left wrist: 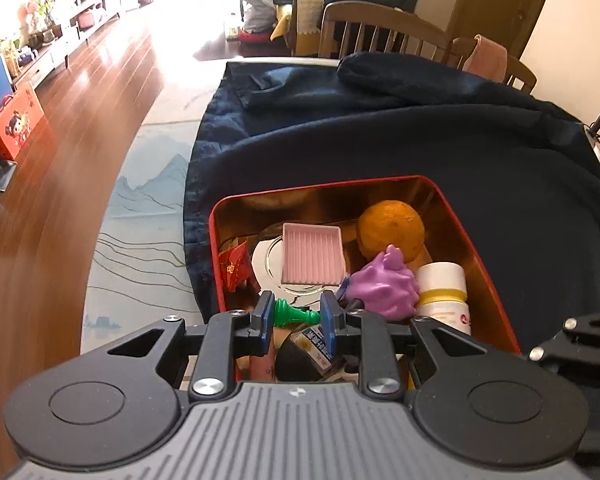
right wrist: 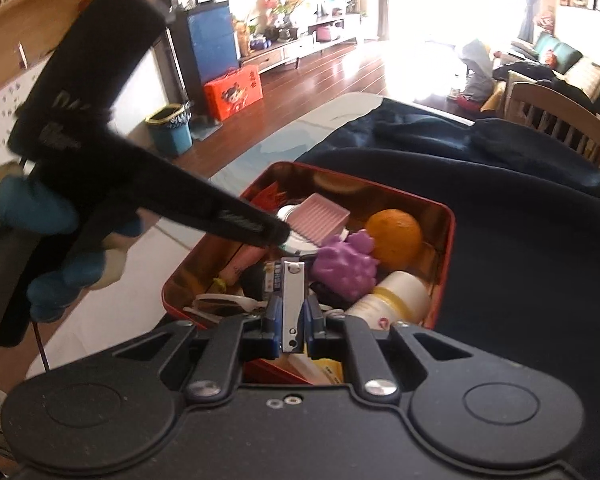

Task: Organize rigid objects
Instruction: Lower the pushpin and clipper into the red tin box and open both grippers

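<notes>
Red tin (left wrist: 496,280), gold inside, sits on a dark blue cloth (left wrist: 420,140) that covers most of the table (left wrist: 140,240); bare printed tabletop shows along the left edge.

Inside the tin, left to right in the left wrist view: red foil packet (left wrist: 234,266) against the left wall; pink ridged tray (left wrist: 312,254) lying on a clear round lid (left wrist: 266,260); green chess pawn (left wrist: 294,314) lying on its side near the front; purple knobbly toy (left wrist: 384,284); orange (left wrist: 392,230) toward the far right corner; white bottle with yellow band (left wrist: 442,292) along the right wall.

Left gripper (left wrist: 296,314) hangs over the near part of the tin, jaws parted, nothing clamped; the pawn shows in the gap between the blue pads, contact unclear.

Right gripper (right wrist: 294,320) jaws drawn in tight on a silver nail clipper (right wrist: 293,304), held upright-lengthwise between the pads, above the tin's near edge. In the right wrist view a blue-gloved hand (right wrist: 56,248) grips the other tool at left.
</notes>
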{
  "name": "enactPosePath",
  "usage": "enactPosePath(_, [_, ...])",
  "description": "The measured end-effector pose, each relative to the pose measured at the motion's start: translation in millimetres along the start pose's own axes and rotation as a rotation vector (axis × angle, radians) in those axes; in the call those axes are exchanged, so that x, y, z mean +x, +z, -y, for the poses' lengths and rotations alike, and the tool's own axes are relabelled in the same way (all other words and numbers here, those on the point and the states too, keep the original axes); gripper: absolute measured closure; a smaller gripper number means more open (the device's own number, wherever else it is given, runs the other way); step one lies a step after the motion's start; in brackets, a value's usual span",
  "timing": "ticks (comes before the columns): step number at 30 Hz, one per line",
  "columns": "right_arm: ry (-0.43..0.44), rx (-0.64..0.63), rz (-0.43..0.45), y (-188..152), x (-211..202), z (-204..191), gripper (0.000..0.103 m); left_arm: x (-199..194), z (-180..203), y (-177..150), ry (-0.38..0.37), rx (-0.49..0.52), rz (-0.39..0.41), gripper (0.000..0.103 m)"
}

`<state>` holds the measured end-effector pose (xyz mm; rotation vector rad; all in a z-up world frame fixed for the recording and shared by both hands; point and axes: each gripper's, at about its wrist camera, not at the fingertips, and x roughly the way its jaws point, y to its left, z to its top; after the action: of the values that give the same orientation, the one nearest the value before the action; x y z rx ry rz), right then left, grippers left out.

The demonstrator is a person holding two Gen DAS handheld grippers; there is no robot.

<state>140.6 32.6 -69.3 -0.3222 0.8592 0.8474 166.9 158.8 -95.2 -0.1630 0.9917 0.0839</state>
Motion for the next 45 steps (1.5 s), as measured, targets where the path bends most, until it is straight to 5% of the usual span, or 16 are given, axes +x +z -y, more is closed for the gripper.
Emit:
enactPosePath(23, [0.058,0.033,-0.091,-6.3,39.9,-8.6,0.092,18.4,1.5,-9.0,0.007,0.041,-0.017,0.079])
enactPosePath(45, [0.003,0.139,0.069,-8.4,-26.0,18.2,0.066,-13.4,2.8,-21.2,-0.02,0.035,0.031,0.079])
